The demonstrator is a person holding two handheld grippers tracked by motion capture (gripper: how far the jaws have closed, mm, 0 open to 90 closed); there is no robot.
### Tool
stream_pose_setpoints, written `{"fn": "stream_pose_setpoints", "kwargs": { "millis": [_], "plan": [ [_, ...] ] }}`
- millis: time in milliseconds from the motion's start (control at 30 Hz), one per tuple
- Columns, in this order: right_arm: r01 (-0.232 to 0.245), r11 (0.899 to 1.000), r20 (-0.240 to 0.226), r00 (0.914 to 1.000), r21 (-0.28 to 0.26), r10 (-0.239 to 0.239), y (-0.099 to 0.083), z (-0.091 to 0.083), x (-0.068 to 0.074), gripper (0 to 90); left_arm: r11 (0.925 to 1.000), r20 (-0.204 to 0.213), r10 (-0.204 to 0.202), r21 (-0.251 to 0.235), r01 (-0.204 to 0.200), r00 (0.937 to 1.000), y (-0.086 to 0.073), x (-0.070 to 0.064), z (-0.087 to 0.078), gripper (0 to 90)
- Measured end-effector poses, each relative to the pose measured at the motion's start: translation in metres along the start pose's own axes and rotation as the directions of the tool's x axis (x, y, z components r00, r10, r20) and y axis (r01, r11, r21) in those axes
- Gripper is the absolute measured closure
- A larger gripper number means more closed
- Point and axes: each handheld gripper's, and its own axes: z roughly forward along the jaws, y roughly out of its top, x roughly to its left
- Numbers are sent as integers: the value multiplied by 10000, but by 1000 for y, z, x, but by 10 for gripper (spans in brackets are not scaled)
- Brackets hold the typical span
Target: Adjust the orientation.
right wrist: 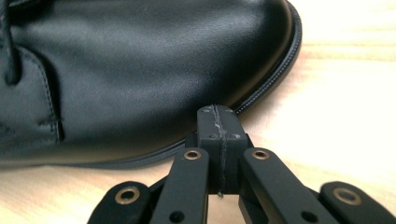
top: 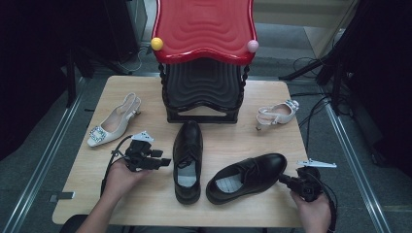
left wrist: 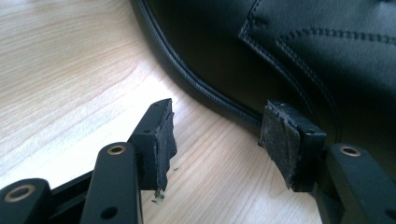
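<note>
Left tool we hold spread wide, empty, just beside upright black shoe mid-surface. Right tool pressed closed, empty, tip at toe of angled black shoe on wooden surface.

Four shoes, one rack, two balls, two claws

There were two black shoes and two white shoes on the one tabletop. One rack stood at the back, with one red shelf and one black shelf. It had two little balls, one yellow and one pink. Two hands each held one claw.
</note>
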Motion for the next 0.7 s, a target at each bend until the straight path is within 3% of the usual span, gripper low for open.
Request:
{"fn": "stream_pose_setpoints", "kwargs": {
  "millis": [267,467,700],
  "plan": [
    [242,9997,-43,9997,52,-241,19,14,4,900,9994,203,-254,-236,258,9995,-8,-3,-7,437],
    [303,9995,-281,9991,18,-302,31,25,6,900,9996,106,-264,-124,265,9996,-14,-4,-8,436],
    [-39,9997,-599,9982,-250,24,30,23,-2,900,9997,129,-217,-53,218,9997,-14,-6,-7,436]
  ]
}}
